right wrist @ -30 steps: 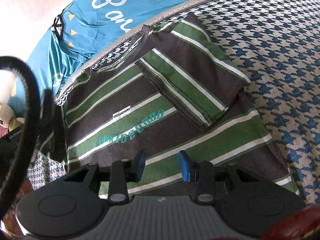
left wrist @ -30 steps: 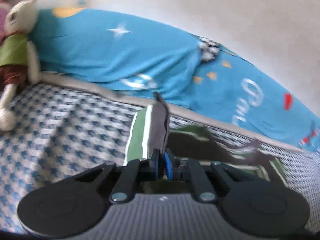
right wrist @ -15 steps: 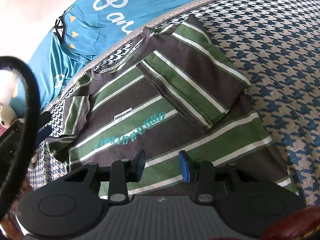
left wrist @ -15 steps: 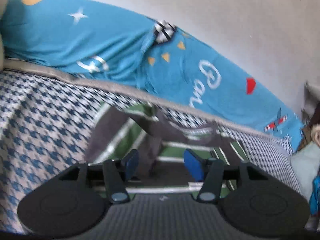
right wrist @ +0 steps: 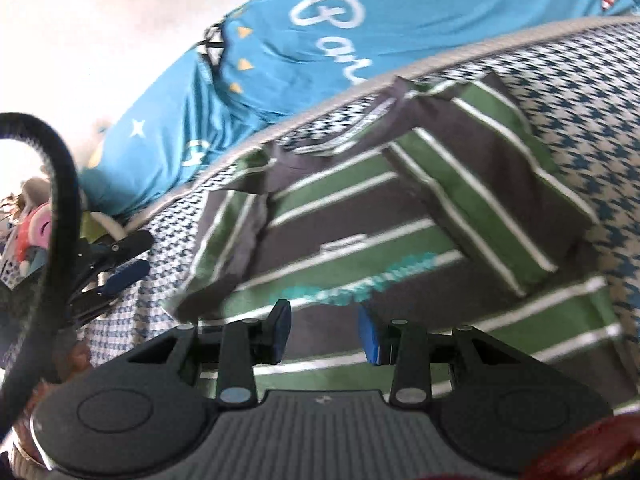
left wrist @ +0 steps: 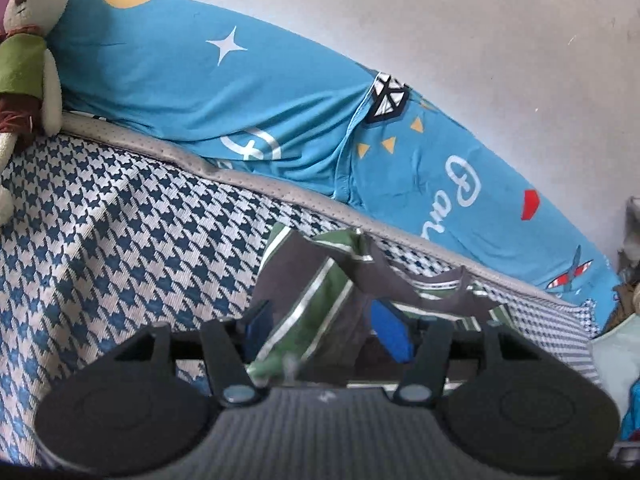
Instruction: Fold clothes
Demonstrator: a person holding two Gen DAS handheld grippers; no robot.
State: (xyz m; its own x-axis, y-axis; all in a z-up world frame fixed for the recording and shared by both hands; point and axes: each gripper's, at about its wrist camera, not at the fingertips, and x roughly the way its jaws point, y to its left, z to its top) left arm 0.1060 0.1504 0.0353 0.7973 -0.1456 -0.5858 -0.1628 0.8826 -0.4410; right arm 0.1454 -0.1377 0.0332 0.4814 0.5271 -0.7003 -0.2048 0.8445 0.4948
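While the left gripper (left wrist: 326, 330) opens, its jaws part around the folded-in left sleeve (left wrist: 304, 292) of the striped shirt (right wrist: 400, 240), cloth lying between the pads without being pressed. The right gripper (right wrist: 323, 330) hovers over the shirt's lower front, jaws partly apart and holding nothing. Lying face up on the houndstooth bed cover (left wrist: 120, 232), the shirt has its collar toward the blue pillow (left wrist: 200, 80) and its right sleeve (right wrist: 480, 184) already folded across the chest.

Risks, as judged: the left sleeve sits crumpled and partly raised, so it may spring back or drag outward if a pad snags it as the gripper withdraws. A later grasp on the hem by the right gripper could catch only the top layer and skew the fold.

Writing: white script on the pillow begins "Pa" or "Ba"; the remainder is cut off. A teal chest print and a small white label (right wrist: 344, 242) on the shirt are too blurred to read.
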